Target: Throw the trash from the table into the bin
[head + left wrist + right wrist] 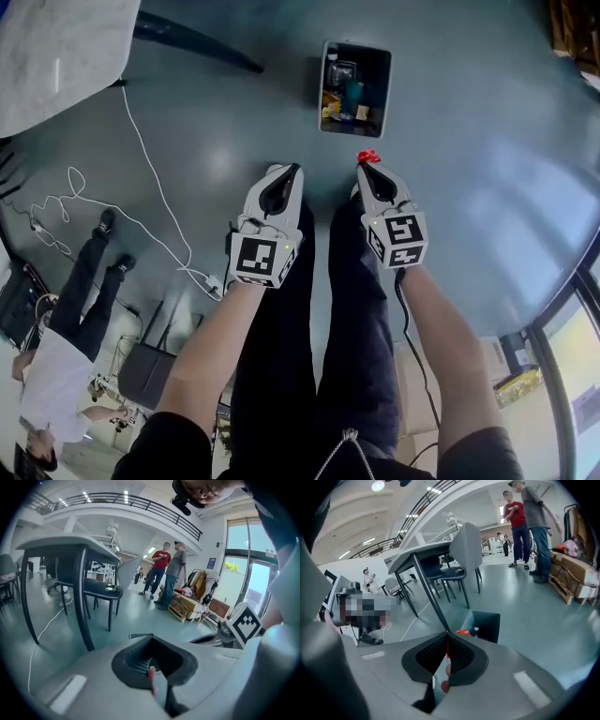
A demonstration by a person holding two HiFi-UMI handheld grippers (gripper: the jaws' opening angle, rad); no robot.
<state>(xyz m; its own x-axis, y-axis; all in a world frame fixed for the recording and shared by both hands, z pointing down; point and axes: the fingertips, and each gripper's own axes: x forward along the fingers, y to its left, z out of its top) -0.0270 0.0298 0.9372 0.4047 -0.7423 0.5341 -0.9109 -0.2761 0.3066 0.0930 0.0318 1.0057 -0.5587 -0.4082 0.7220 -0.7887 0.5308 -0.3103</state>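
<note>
In the head view both grippers hang over the grey-green floor, just short of the bin. The small grey bin holds several pieces of trash; in the right gripper view the bin stands just beyond the jaws. My right gripper is shut on a red scrap; the scrap sticks out past the fingertips of that gripper. My left gripper hangs beside it with its tips together. In its own view the left gripper has nothing clearly between its pads.
The grey table stands at the upper left, with a dark chair leg beside it. A white cable trails across the floor. Two people stand by stacked boxes. Another person stands at the lower left.
</note>
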